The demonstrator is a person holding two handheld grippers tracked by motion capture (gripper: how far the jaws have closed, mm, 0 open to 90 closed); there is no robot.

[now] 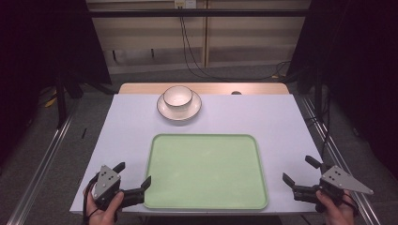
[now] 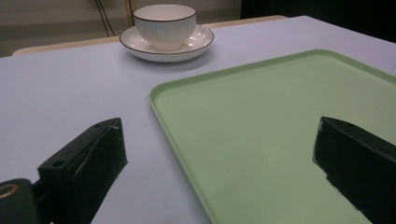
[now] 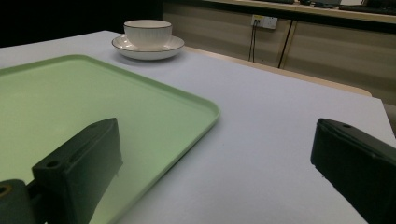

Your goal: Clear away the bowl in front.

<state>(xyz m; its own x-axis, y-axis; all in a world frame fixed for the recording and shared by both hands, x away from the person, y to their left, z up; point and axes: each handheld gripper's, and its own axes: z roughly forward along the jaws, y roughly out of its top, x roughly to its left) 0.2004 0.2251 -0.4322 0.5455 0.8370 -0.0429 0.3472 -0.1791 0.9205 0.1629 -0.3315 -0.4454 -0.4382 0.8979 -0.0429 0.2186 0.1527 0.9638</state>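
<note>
Pale bench (image 1: 131, 126), green tray (image 1: 205, 171) between left gripper (image 1: 133, 176) and right gripper (image 1: 295, 169). Both spread wide, empty. Bowl (image 1: 178, 96) on saucer (image 1: 179, 110) straight ahead past tray, slightly nearer left gripper.

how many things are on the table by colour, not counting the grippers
white: 2, a bowl sitting on a saucer
green: 1, a tray with nothing on it
total: 3
</note>
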